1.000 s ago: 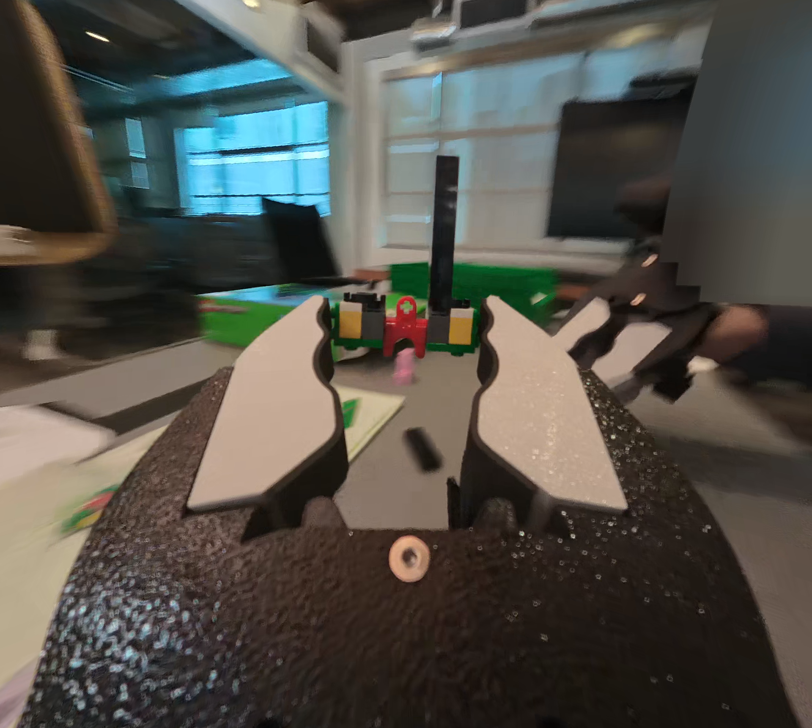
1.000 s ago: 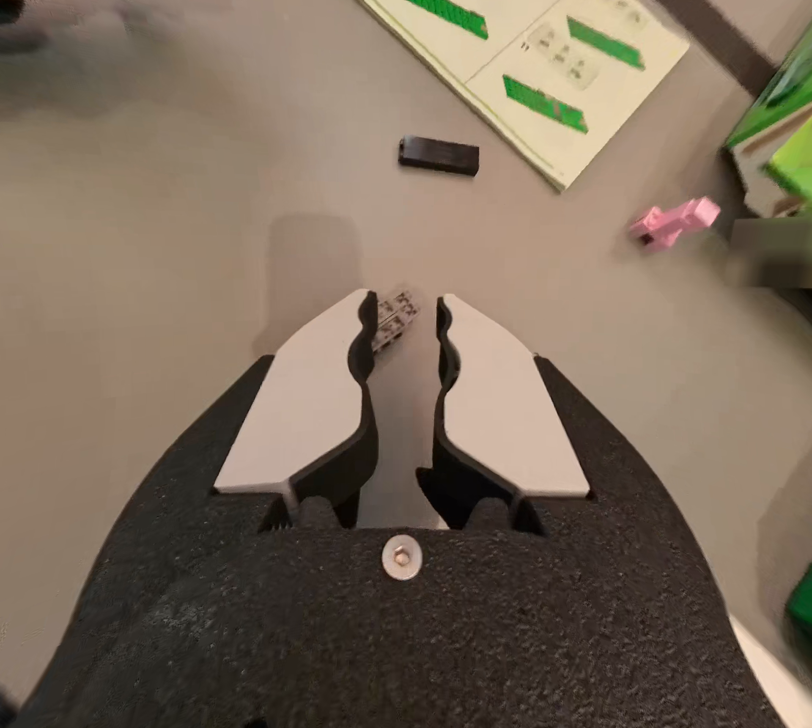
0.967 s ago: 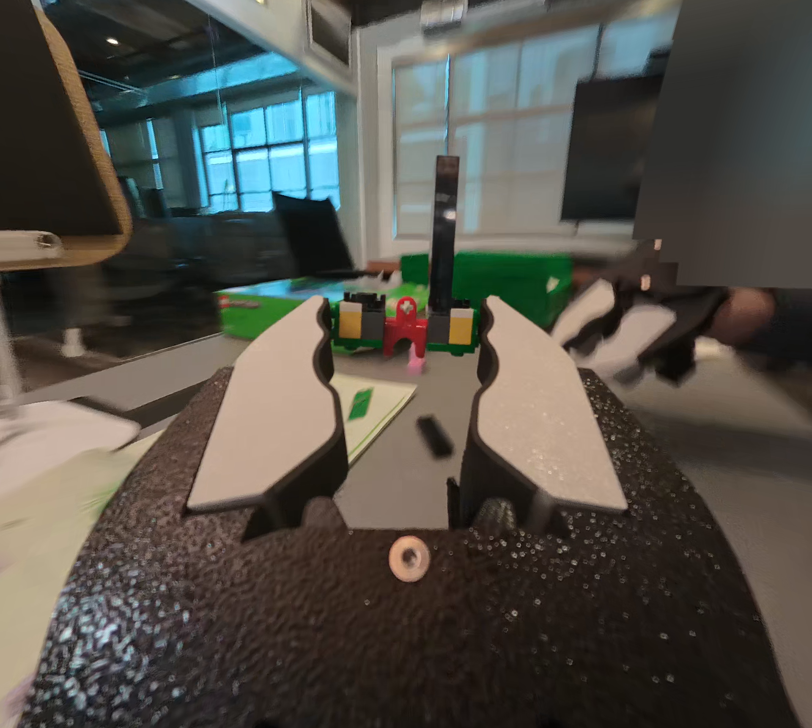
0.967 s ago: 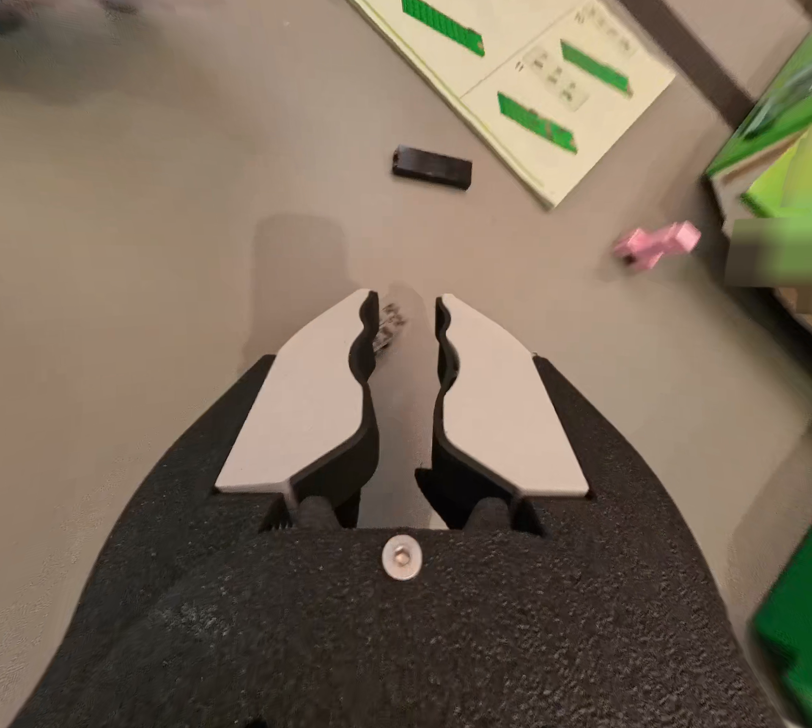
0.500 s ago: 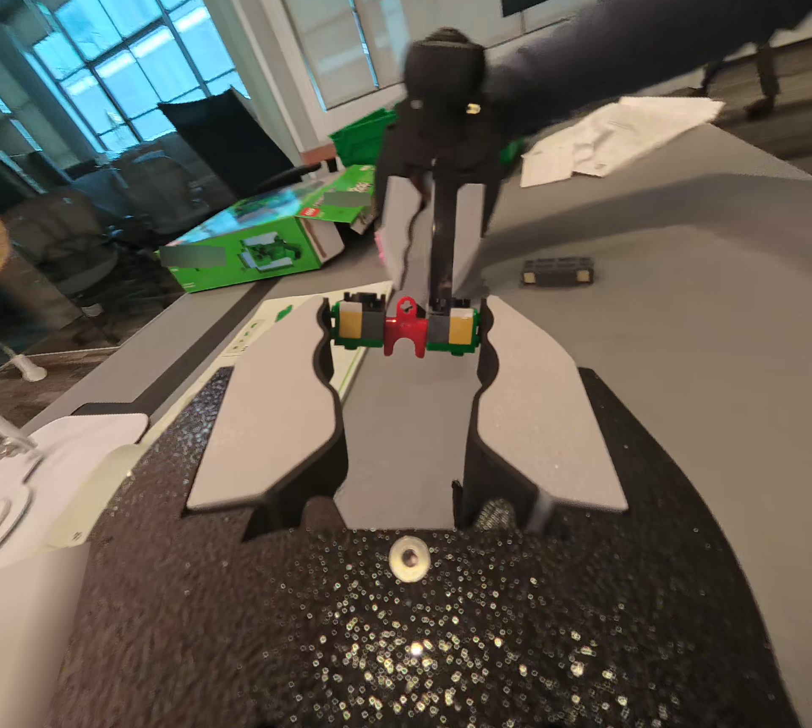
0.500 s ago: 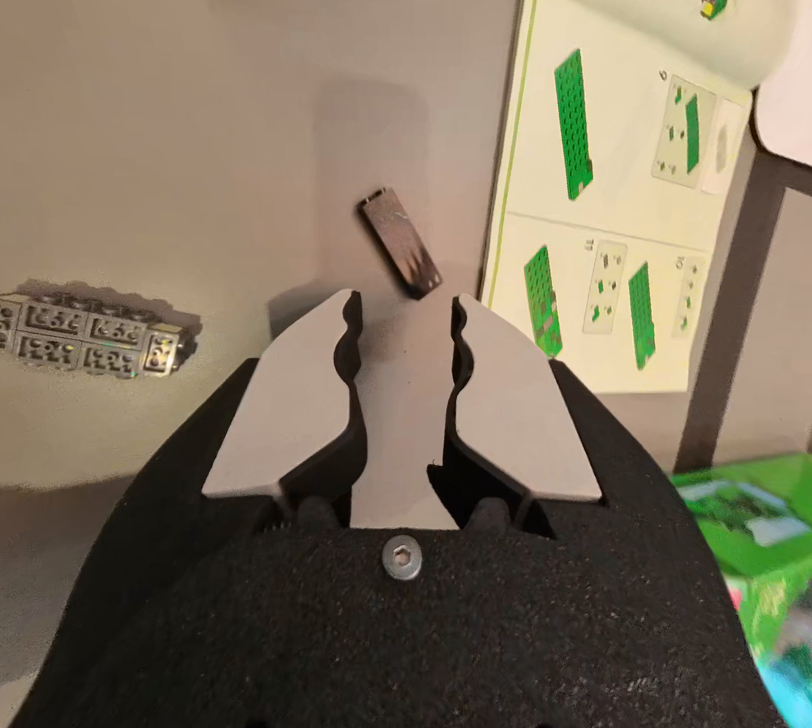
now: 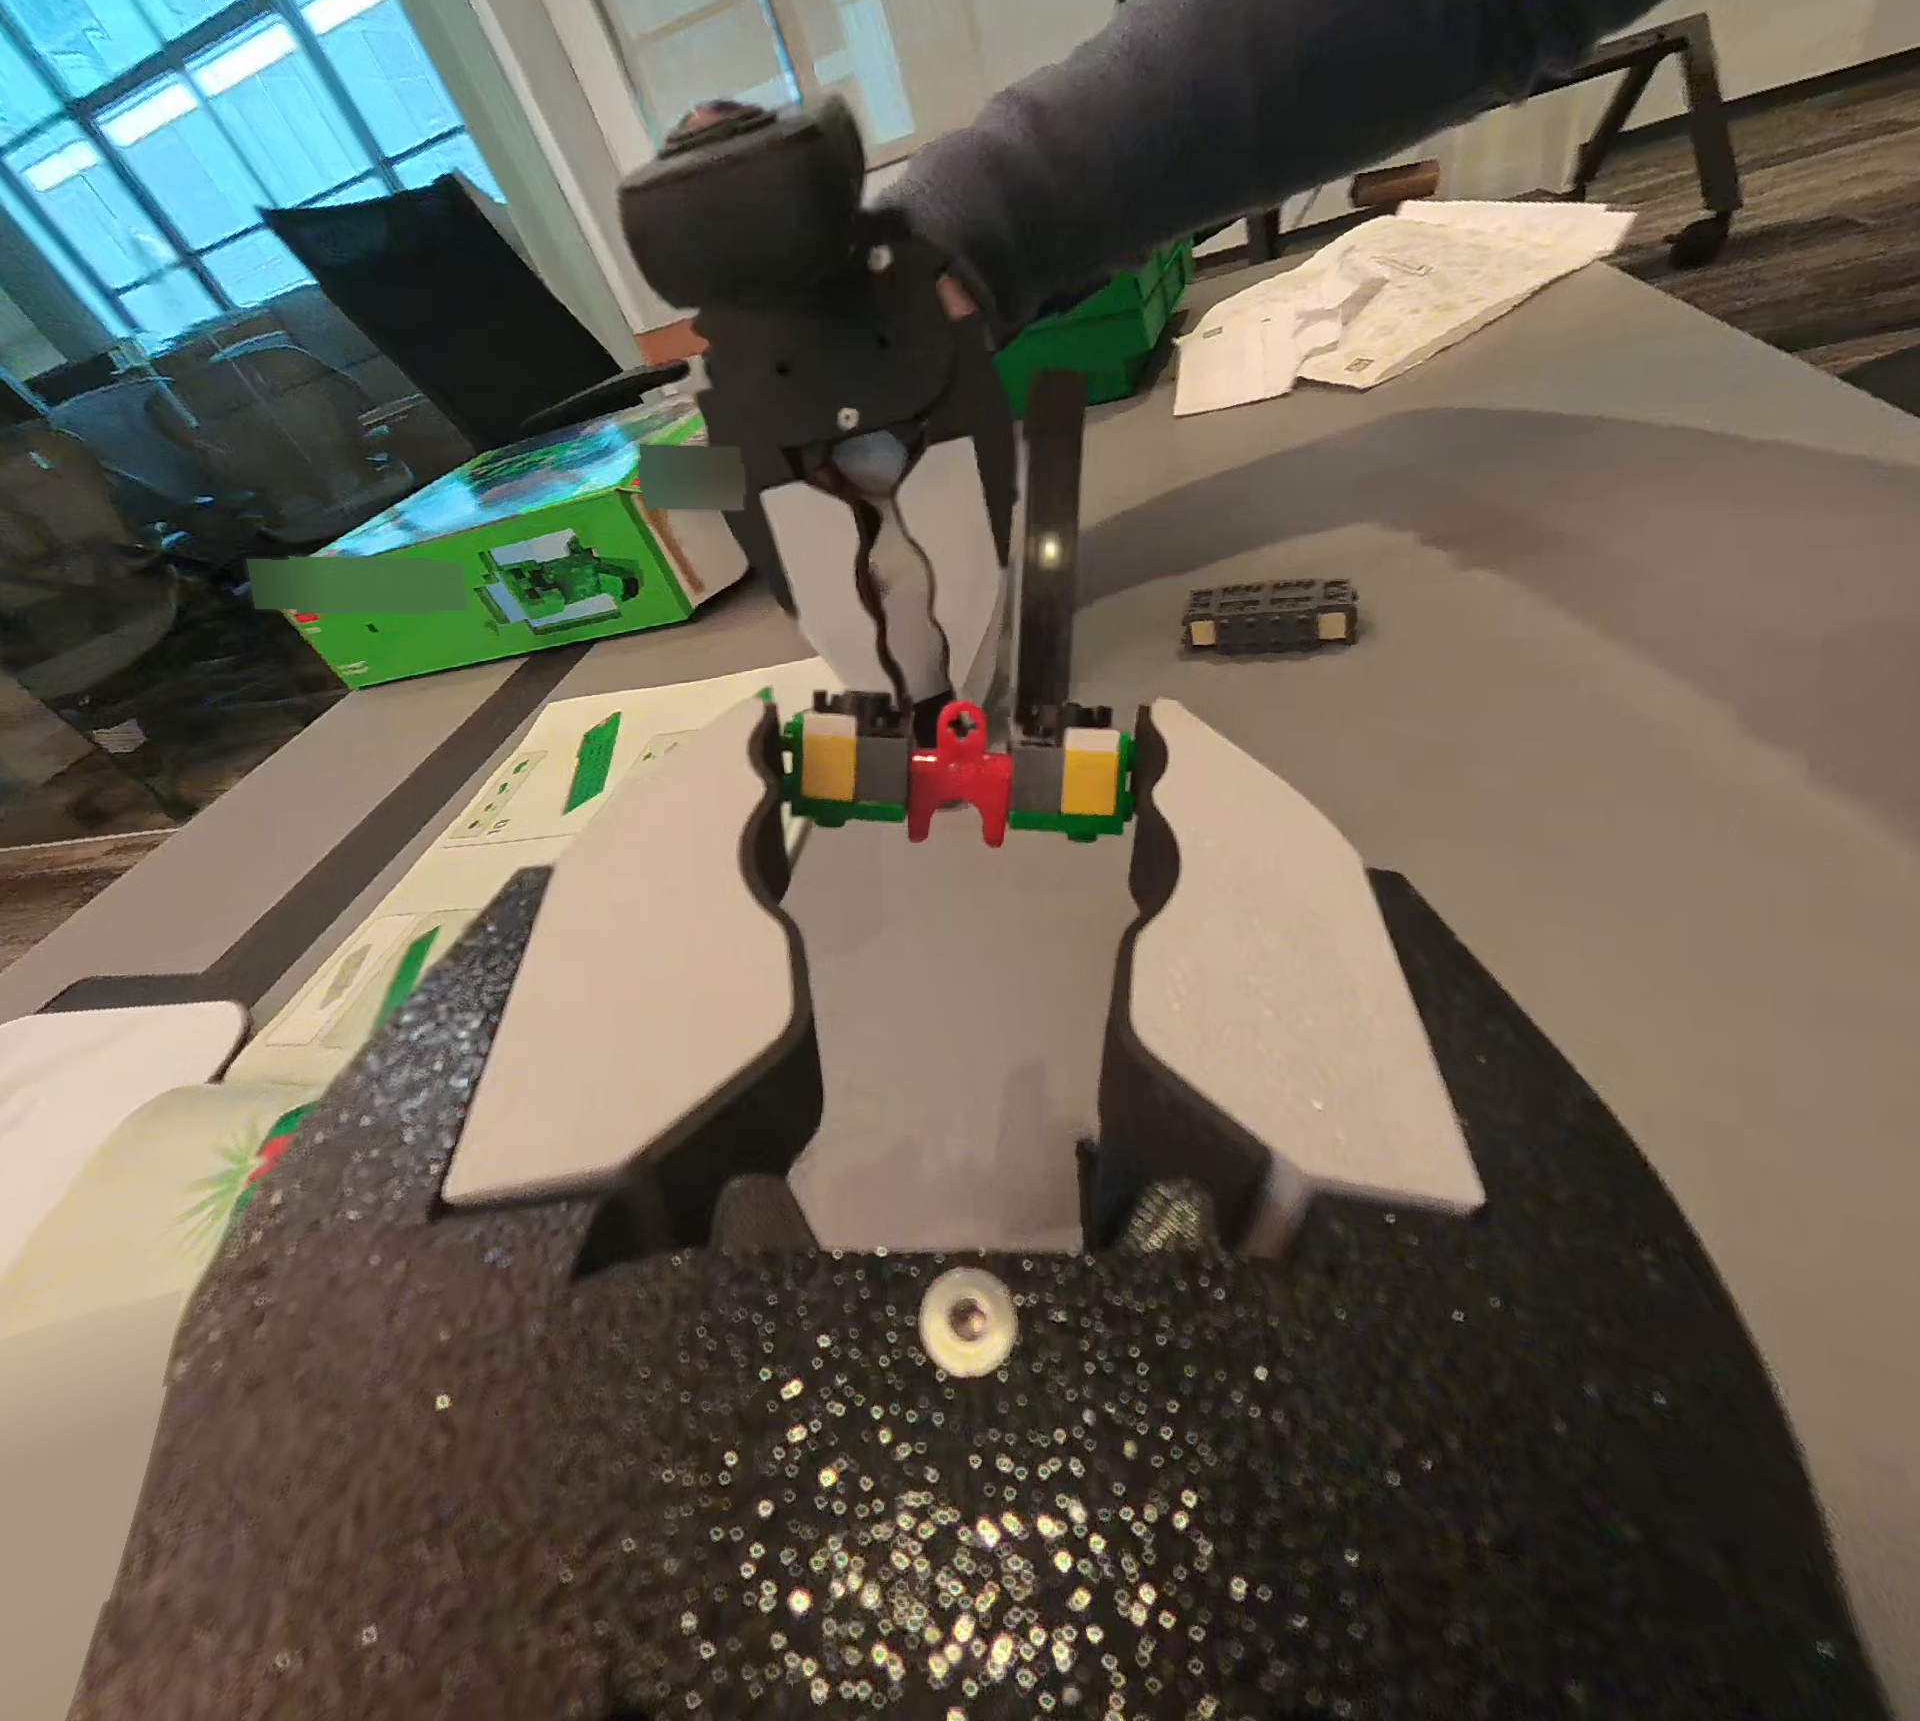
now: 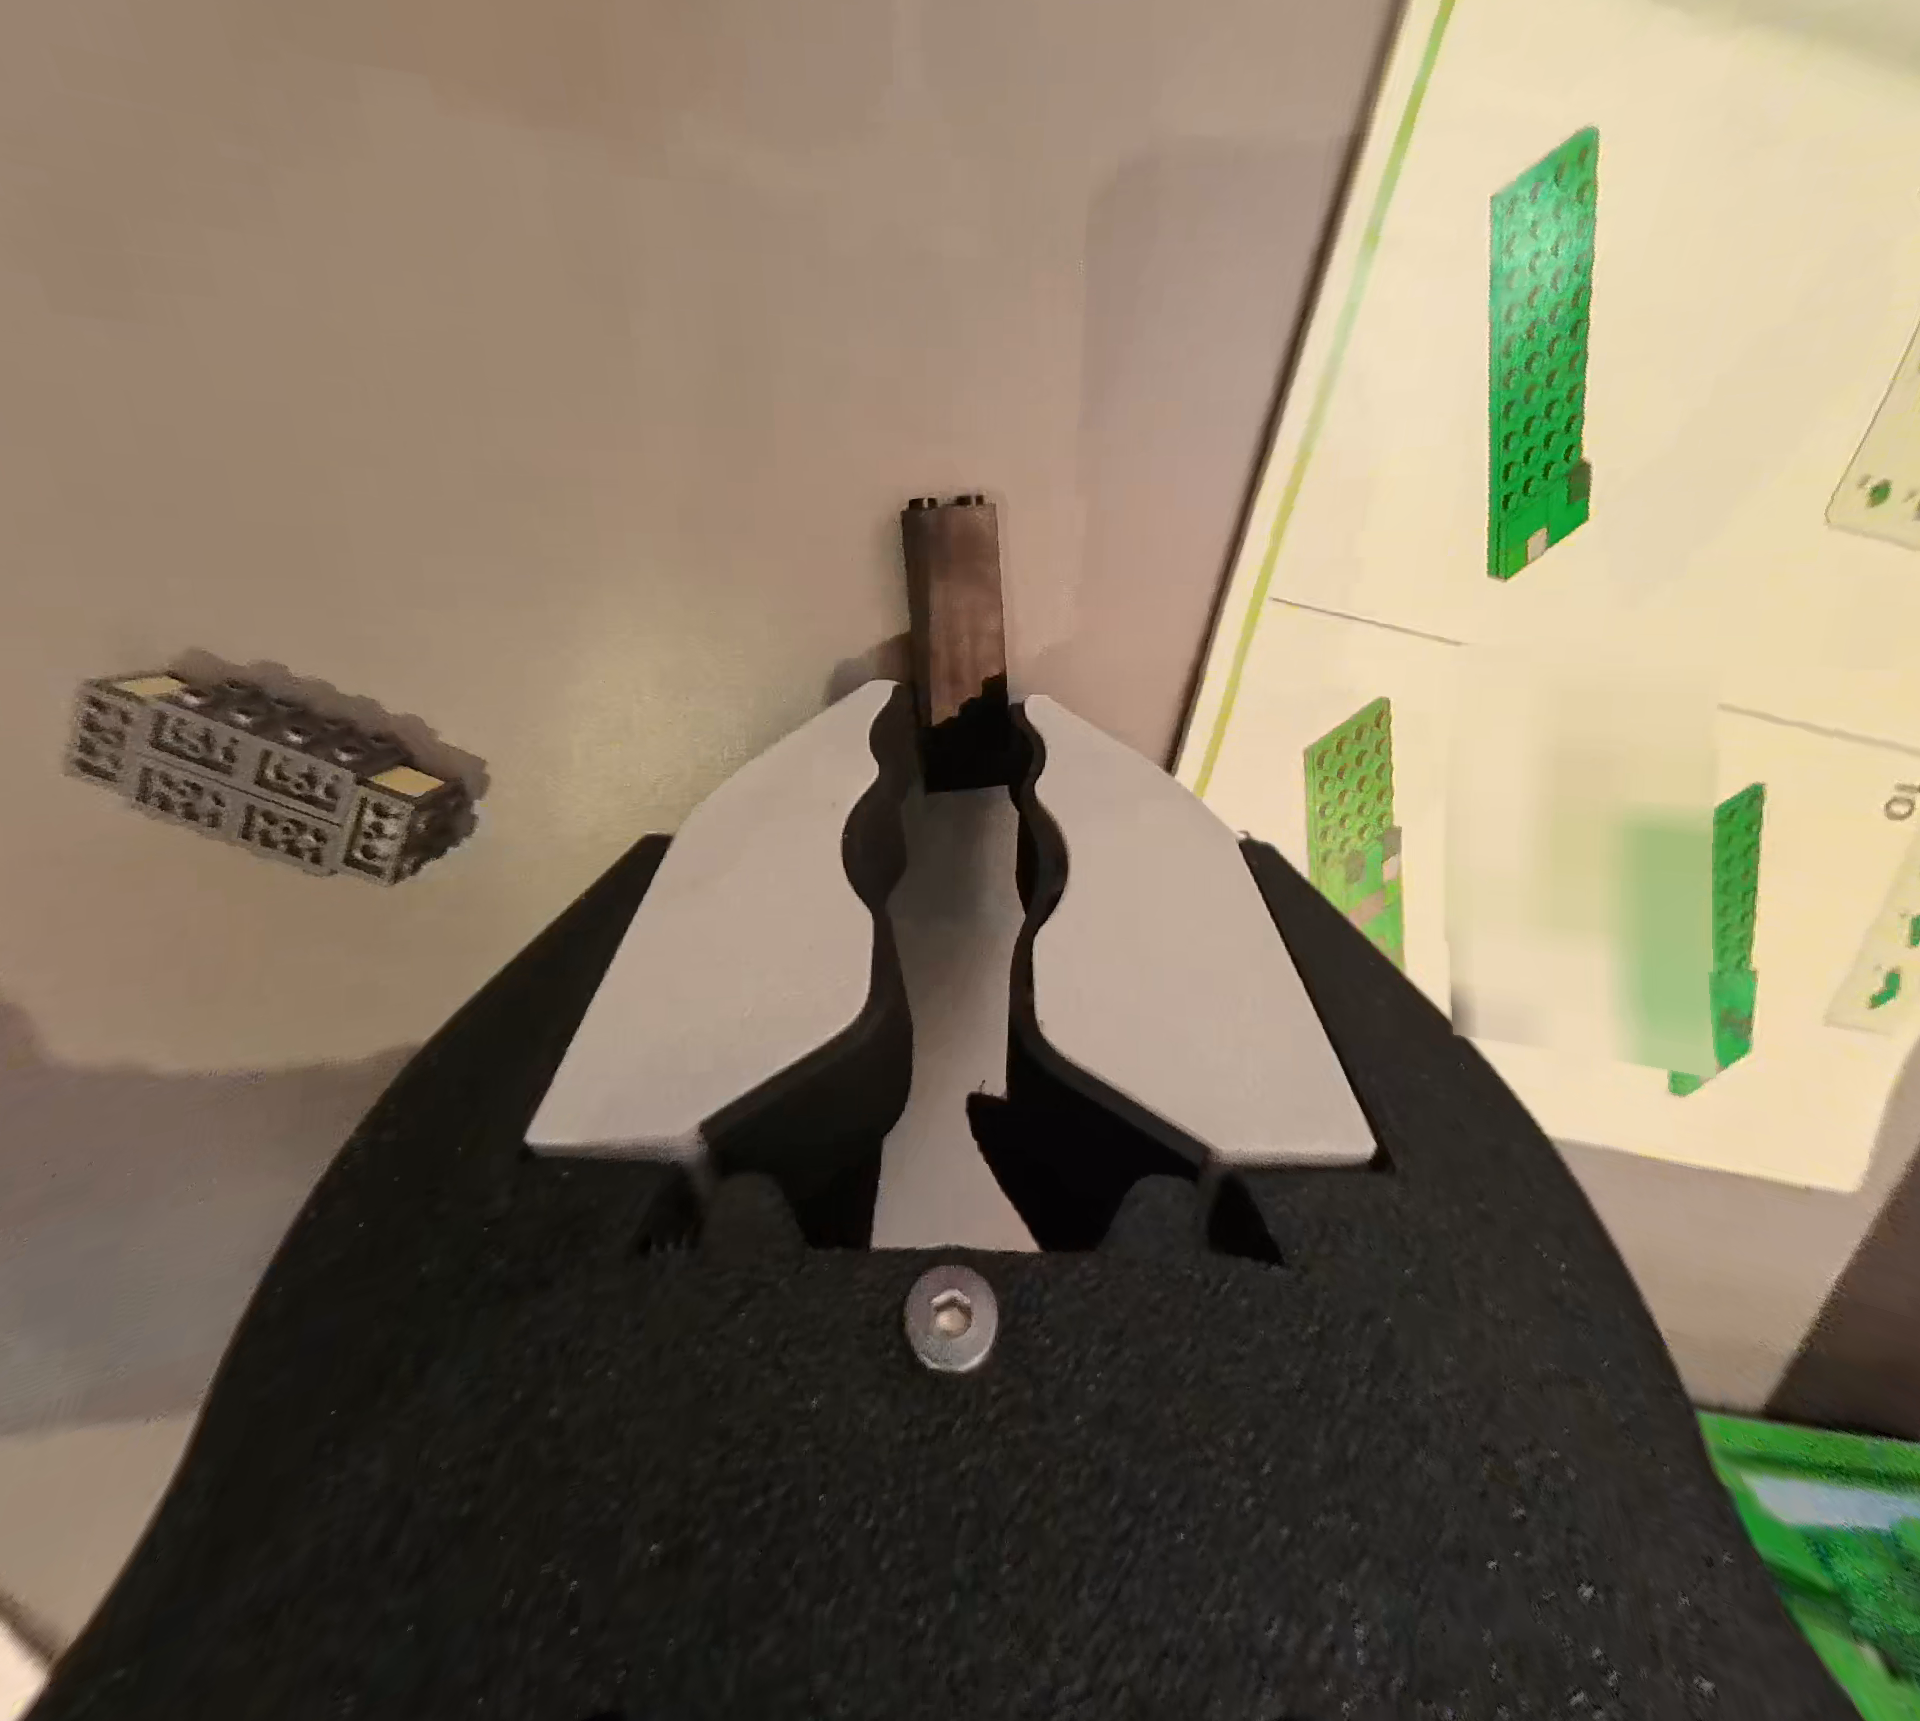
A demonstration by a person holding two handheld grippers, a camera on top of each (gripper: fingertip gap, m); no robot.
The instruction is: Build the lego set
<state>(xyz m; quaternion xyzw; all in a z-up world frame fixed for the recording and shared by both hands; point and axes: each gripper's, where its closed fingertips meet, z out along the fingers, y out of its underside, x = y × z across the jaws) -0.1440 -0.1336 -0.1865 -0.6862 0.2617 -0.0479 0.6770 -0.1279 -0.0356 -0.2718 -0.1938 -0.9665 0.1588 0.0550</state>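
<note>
Grey tabletop (image 8: 520, 217) in an office with large windows; open booklet (image 8: 1558, 61) at 2 o'clock in the right wrist view.

Left gripper (image 7: 956, 778) is clamped on the build (image 7: 956, 772), a green base with yellow, grey and red pieces and a black post (image 7: 1047, 549) rising at 12 o'clock. Right gripper (image 8: 956, 736) points down at the table, fingers closed to the width of a small black brick (image 8: 954, 622) lying between its tips. Contact looks made, grip probably not yet firm.

Step in hand, as judged: picking up the black brick. Advice: square the fingers to the brick's long sides, squeeze fully before lifting, lift straight up and keep the build steady in the left.

Count:
- grippers: 2
- builds held: 1
- loose black bricks: 1
- grey block assemblies (image 8: 270, 778) at 9 o'clock: 1
- booklets: 1
- green boxes (image 7: 499, 570): 1
- white sheets (image 7: 1403, 289) at 1 o'clock, left view: 1 pile
</note>
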